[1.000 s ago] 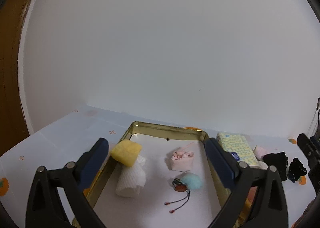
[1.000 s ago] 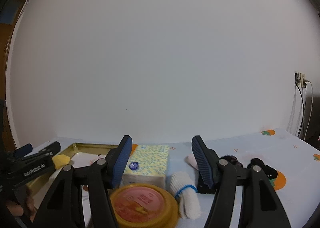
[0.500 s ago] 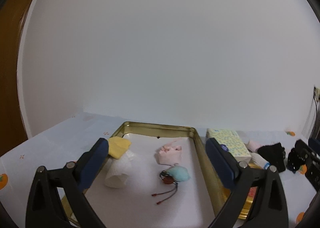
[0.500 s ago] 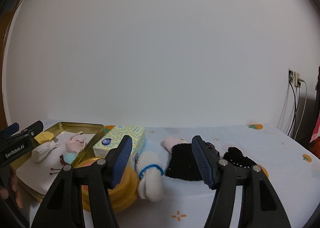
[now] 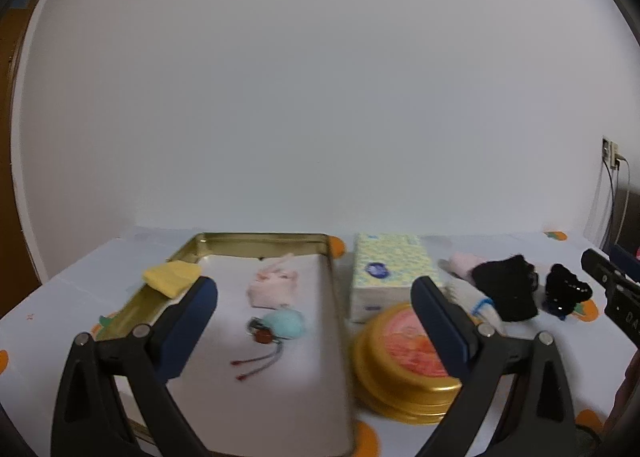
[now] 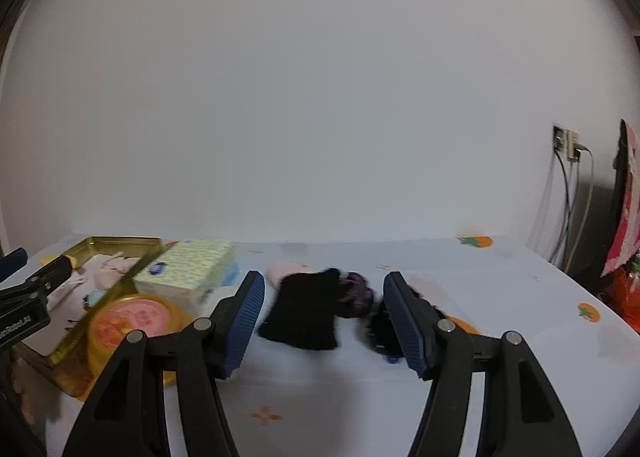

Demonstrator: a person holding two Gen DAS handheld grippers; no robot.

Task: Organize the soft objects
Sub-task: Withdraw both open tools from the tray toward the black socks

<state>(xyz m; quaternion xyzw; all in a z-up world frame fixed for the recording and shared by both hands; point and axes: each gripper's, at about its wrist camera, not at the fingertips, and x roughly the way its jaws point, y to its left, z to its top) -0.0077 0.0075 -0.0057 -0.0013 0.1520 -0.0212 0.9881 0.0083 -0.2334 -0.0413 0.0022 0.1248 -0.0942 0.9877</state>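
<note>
Both views shifted rightward off the gold tray [image 5: 335, 297]; right gripper [image 6: 323, 289], jaws wide and empty, now fronts black sock [image 6: 304, 313] awaiting sorting; left gripper [image 5: 314, 299] likewise wide, empty.

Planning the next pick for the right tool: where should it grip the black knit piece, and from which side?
Grip the black knit piece across its narrower width, near the middle. It lies flat and long on the tablecloth, running away from the right tool, whose open jaws already frame it. Come from the near end, low and straight ahead. Probably stay clear of its far right corner, where a dark fuzzy item sits close.
</note>
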